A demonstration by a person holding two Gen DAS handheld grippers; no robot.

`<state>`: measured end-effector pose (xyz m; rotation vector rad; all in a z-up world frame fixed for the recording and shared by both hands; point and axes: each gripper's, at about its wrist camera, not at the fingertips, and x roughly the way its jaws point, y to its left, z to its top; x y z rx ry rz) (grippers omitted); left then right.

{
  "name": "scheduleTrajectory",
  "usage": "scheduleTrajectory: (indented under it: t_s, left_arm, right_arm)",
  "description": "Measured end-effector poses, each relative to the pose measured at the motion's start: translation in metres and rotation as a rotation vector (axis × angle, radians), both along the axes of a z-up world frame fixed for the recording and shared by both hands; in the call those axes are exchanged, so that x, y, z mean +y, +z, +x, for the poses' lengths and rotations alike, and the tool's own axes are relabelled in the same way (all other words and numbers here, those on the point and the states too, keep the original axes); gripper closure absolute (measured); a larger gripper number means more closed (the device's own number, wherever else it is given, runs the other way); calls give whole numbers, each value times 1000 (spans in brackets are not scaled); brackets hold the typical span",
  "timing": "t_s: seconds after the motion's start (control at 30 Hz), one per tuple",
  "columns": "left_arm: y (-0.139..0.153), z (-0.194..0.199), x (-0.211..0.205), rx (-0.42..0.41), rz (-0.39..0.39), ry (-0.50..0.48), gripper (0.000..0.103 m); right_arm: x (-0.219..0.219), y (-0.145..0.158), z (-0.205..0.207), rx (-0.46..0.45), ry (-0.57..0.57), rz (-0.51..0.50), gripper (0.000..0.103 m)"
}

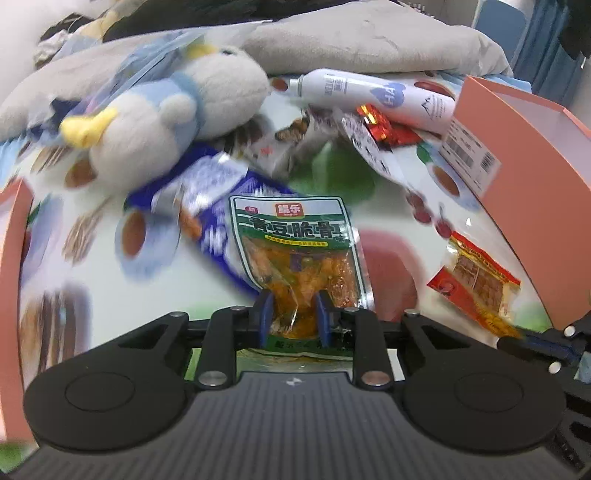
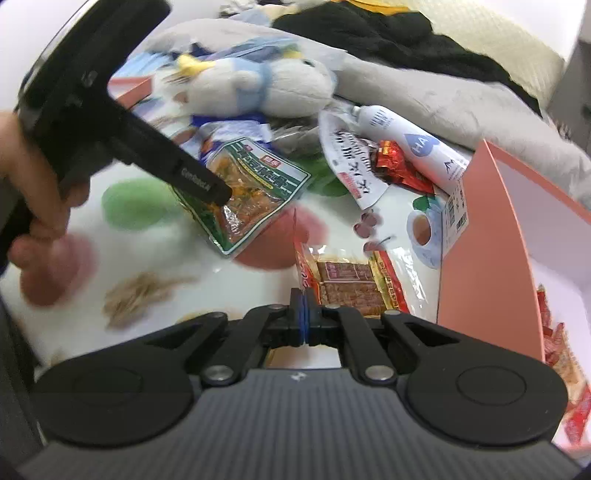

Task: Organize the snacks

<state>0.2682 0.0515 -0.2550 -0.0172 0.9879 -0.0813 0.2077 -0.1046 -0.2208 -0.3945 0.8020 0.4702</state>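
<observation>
Your left hand-held gripper [image 1: 294, 314] is clamped on the lower end of the green snack packet [image 1: 295, 243], its blue pads pressing the pouch from both sides; your right hand-held gripper [image 2: 305, 314] is closed flat on the near edge of the red-and-yellow snack packet [image 2: 347, 280], which sits just beside the pink box [image 2: 487, 236]. You are working over a glossy printed sheet [image 2: 155, 236] with pictures of cups, fruit and pastries, not a bare worktop. Behind the green packet lies a blue-and-white packet [image 1: 207, 206], and past that a white and blue plush toy [image 1: 177, 107] rests on its side. A white spray bottle [image 1: 373, 96] lies near the box's far corner, with red foil sweets [image 1: 384, 127] and a white printed packet [image 2: 351, 166] close against it. Grey bedding [image 1: 369, 40] and dark clothing [image 2: 388, 29] are heaped along the back edge. More red packets [image 2: 565, 350] are already inside the box. A second pink box wall [image 1: 14, 229] shows at the left edge.
</observation>
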Motion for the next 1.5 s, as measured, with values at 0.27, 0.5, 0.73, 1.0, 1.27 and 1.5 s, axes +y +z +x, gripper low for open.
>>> scheduleTrajectory:
  t_s: [0.27, 0.5, 0.73, 1.0, 1.27, 1.5]
  left_arm:
    - [5, -61, -5, 14, -48, 52, 75]
    - [4, -90, -5, 30, -81, 73, 74]
    - [8, -94, 2, 18, -117, 119, 61]
    - [19, -92, 6, 3, -168, 148, 25]
    - [15, -91, 13, -5, -212, 189, 21]
    - [3, -85, 11, 33, -243, 180, 19]
  right_arm:
    - [-7, 1, -46, 14, 29, -10, 100]
    - [-23, -3, -74, 36, 49, -46, 99]
    - [-45, -1, -70, 90, -57, 4, 91]
    - [-50, 14, -73, 117, -162, 150, 23]
    - [-52, 17, -66, 35, -376, 311, 20]
    - [-46, -9, -37, 49, -496, 307, 20]
